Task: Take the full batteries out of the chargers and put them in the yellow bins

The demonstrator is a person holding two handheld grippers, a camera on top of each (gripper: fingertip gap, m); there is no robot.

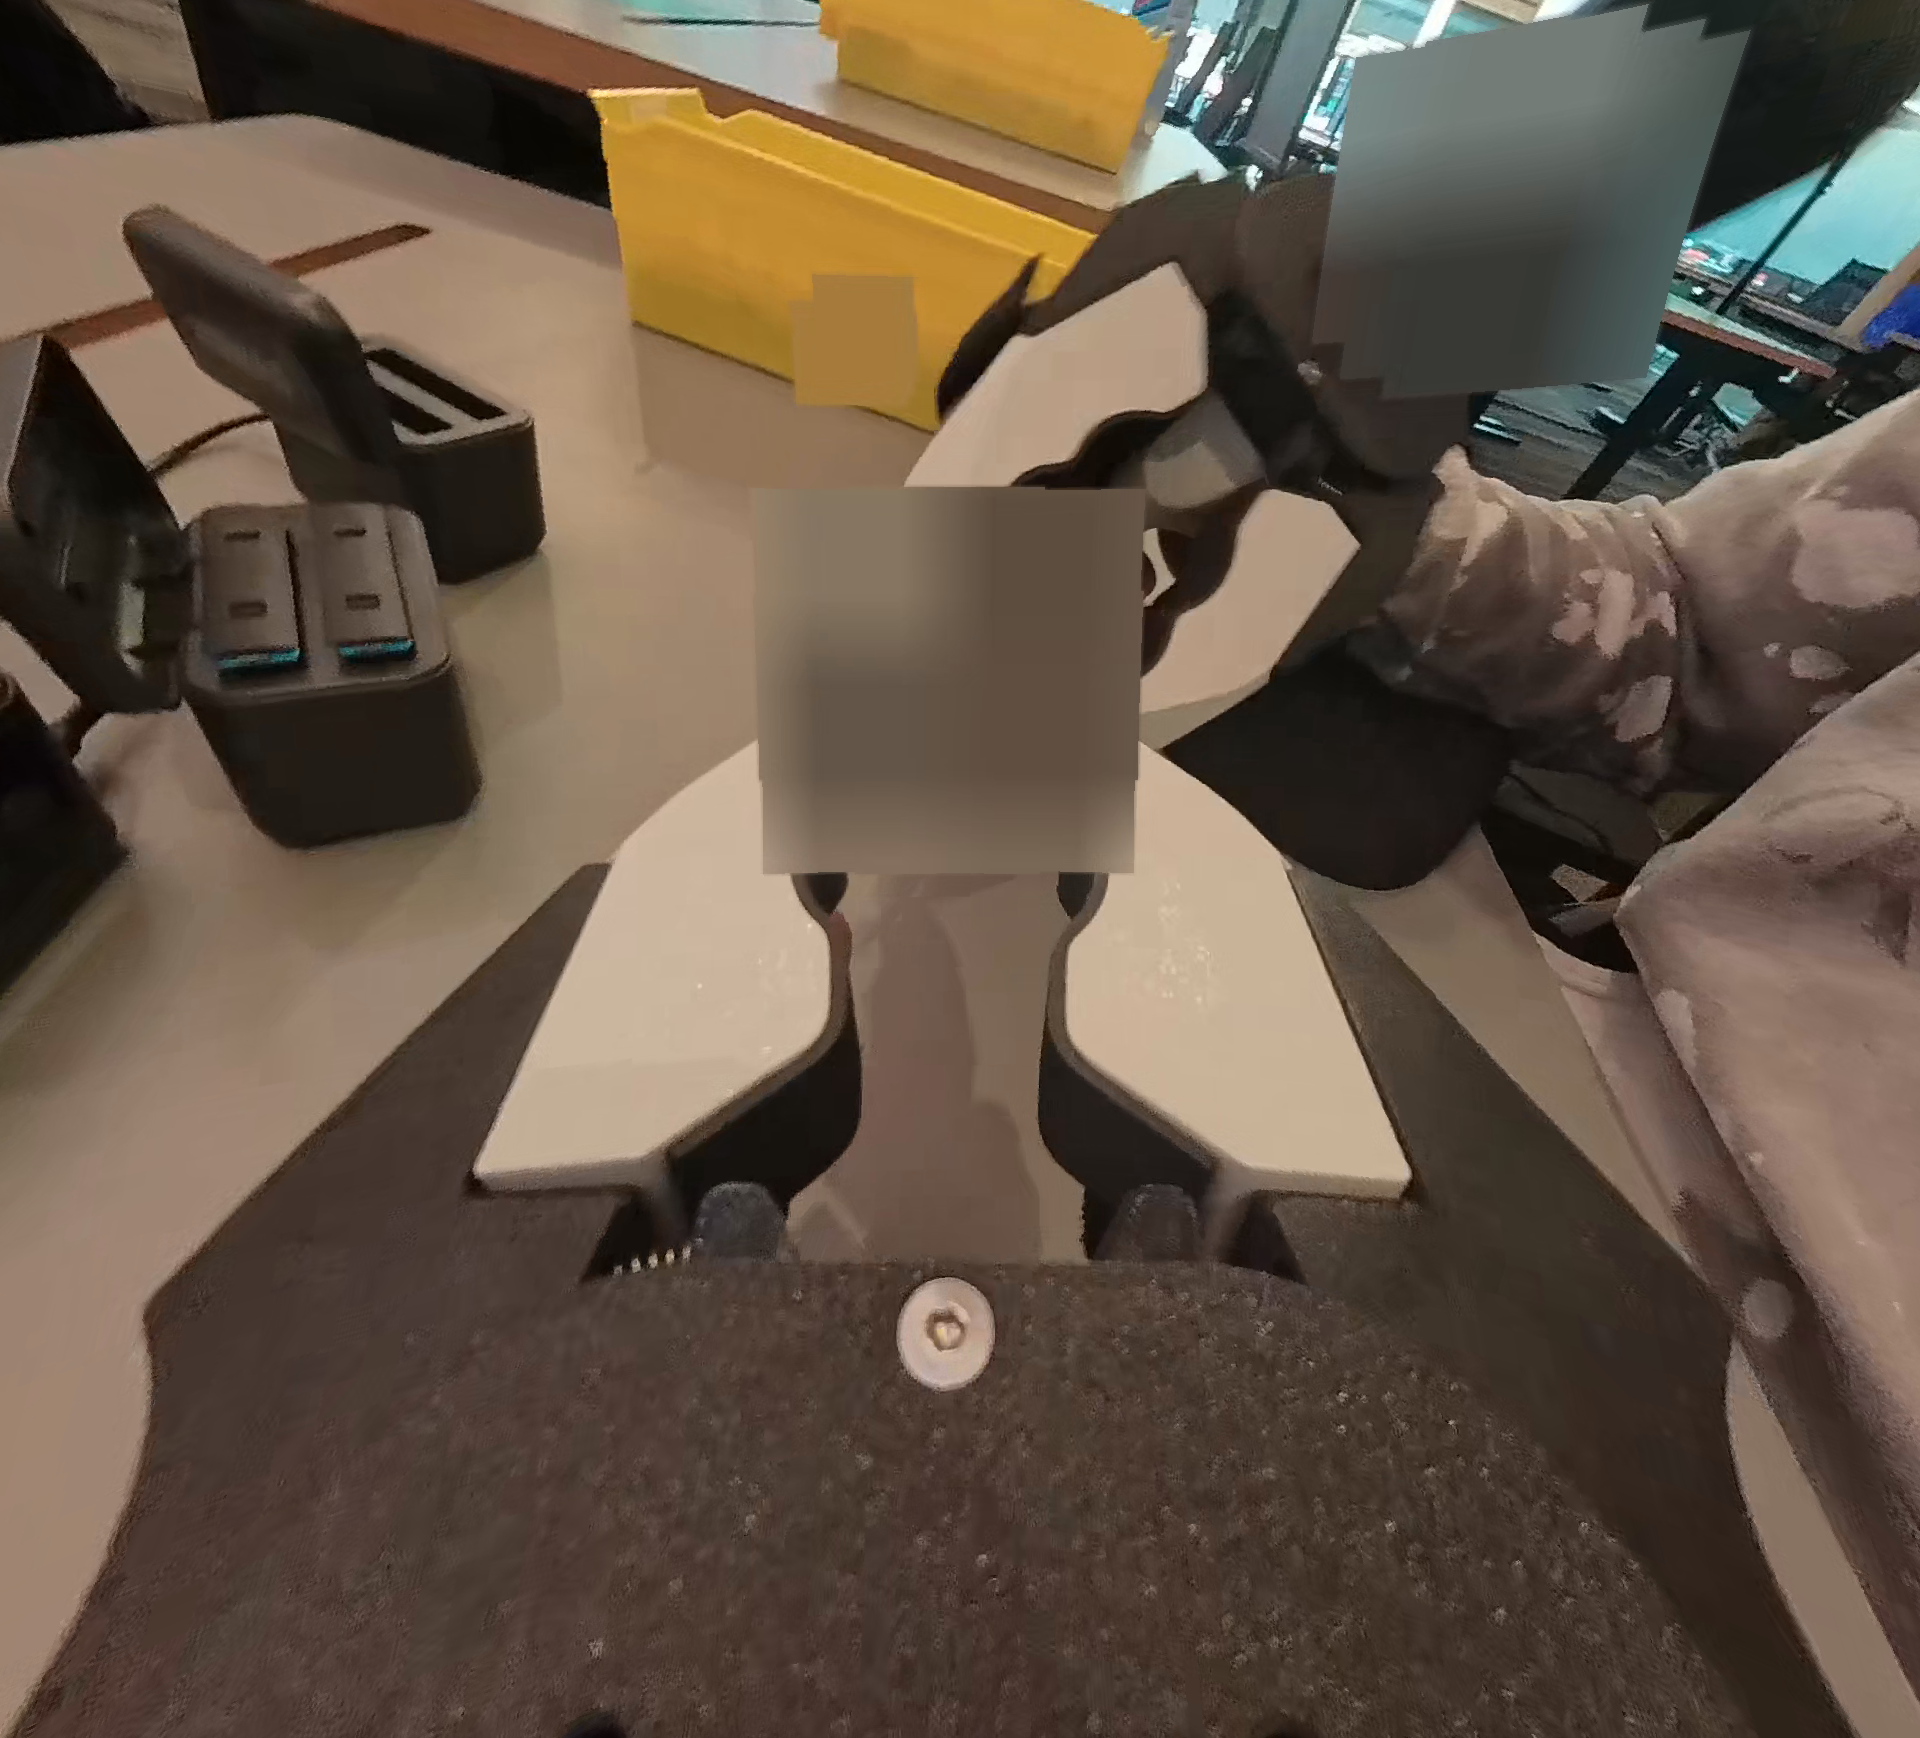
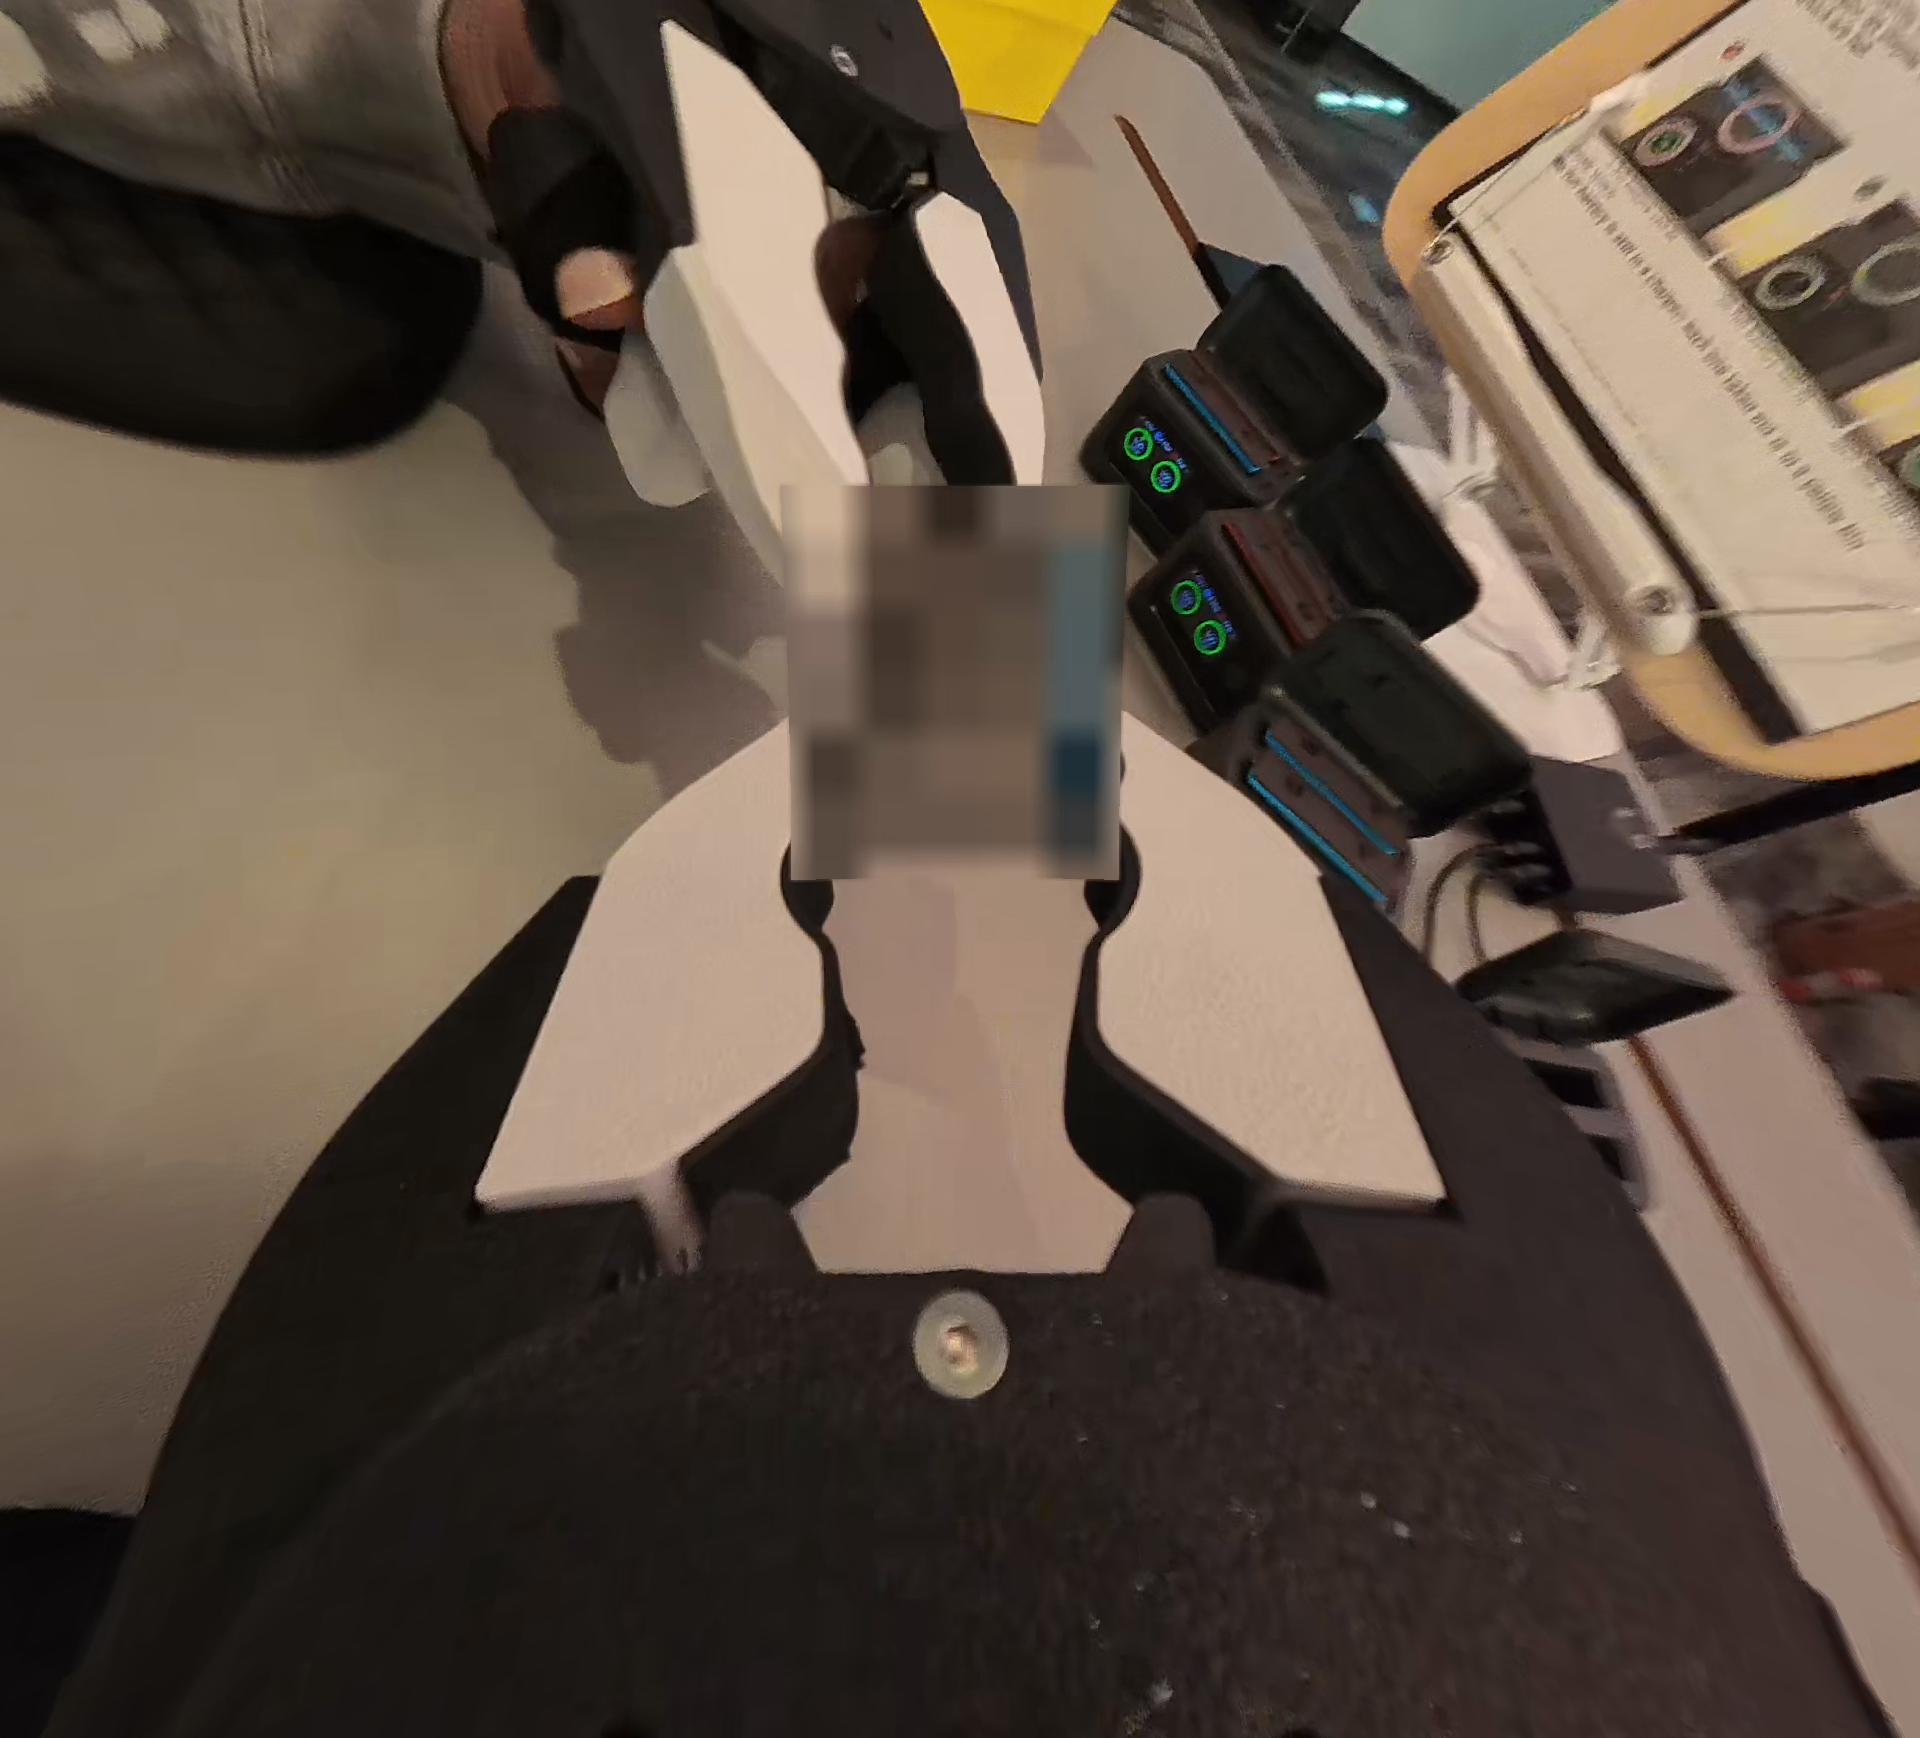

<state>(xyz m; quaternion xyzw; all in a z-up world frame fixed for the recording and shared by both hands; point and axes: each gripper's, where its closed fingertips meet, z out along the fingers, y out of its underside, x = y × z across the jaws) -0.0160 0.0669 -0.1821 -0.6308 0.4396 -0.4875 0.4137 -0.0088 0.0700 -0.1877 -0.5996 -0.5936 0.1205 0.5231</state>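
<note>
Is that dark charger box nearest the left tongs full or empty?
Full: the charger shows two blue-edged batteries seated in its slots.

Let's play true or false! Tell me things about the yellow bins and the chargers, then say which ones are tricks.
1. Two yellow bins show in the left wrist view. True.
2. The nearest charger in that view is empty. False: it holds two batteries with blue ends.
3. The charger screens in the right wrist view show red circles. False: the circles are green.
4. The chargers are dark-coloured. True.
5. A sheet with pictures stands beside the chargers. True.
</note>
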